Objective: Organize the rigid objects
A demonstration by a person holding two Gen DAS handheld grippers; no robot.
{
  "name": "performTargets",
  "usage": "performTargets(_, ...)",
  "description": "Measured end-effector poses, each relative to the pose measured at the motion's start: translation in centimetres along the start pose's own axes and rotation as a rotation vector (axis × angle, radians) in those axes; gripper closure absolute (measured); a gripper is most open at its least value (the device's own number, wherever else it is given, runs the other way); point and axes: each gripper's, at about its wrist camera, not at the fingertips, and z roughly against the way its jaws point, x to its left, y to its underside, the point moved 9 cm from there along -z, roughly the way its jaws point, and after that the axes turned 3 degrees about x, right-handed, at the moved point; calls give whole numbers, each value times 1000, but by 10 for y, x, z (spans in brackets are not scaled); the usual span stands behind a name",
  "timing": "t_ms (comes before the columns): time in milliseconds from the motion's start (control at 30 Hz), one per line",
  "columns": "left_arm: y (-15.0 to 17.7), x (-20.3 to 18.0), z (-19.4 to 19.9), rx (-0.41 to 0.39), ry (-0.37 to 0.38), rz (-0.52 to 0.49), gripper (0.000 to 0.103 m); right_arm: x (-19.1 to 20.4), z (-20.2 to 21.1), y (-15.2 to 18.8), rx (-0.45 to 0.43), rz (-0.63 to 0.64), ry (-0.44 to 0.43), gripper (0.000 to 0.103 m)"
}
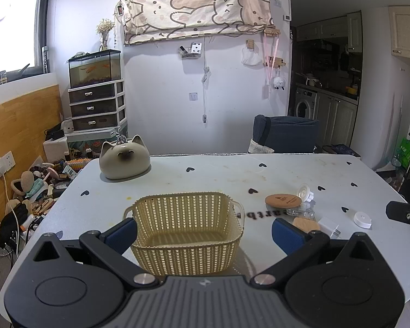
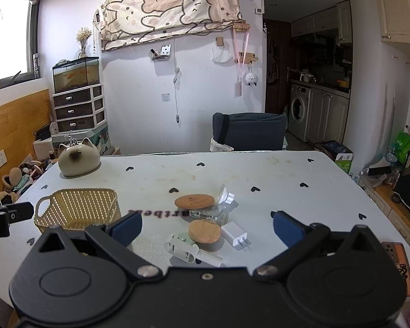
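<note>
An empty yellow woven basket stands on the table, between the spread fingers of my open left gripper. My right gripper is open above a cluster of small items: a round wooden lid, a second wooden disc, a white plug adapter, a clear plastic box, a bulb-like white piece and a white-and-green clip-like object. A white round tape lies further right.
A cat-shaped ceramic pot sits at the table's far left corner. A dark chair stands behind the far edge. An orange-edged flat item lies at the near right edge. Clutter covers the floor on the left.
</note>
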Motion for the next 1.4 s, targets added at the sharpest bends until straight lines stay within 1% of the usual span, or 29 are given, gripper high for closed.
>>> performTargets(1000,-1,-4,1,-3,-1,0,0,-2,-3,0,1,0,0,0)
performTargets(1133,0,-3,-1,-3,-2,2,0,-6,0,-4,2,0,0,0)
performTargets(1167,0,-3,-1,-3,-2,2,0,-4,-3,1,1,1,-1,0)
performTargets(1400,0,-3,-1,-5,-6,6,0,-1,-2,1,-5,7,-10,0)
